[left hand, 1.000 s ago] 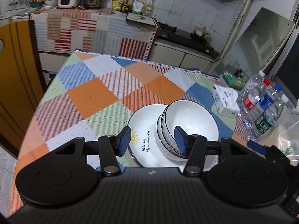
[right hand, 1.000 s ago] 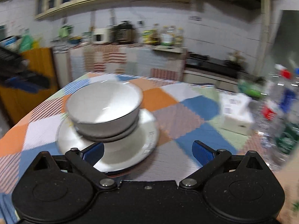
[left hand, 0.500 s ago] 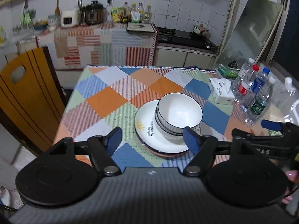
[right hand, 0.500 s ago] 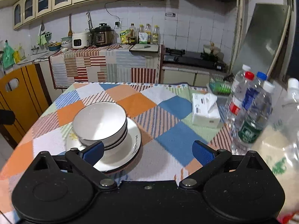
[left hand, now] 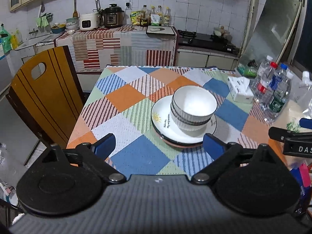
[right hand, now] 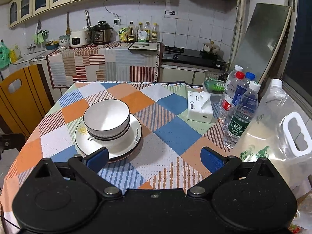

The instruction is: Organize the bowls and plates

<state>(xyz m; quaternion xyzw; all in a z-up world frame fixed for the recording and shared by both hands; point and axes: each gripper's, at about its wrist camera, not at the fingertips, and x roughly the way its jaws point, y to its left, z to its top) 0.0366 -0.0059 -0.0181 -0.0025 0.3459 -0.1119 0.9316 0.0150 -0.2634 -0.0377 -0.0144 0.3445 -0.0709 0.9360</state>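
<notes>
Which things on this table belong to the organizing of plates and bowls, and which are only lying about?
For the job:
stacked bowls
stacked plates

Just lying about:
tissue pack
water bottles
clear plastic jug
green basket

bowls (left hand: 194, 107) stacked on plates (left hand: 167, 128), tissue box (right hand: 198, 107) right, bottles (right hand: 241, 109) beyond
</notes>
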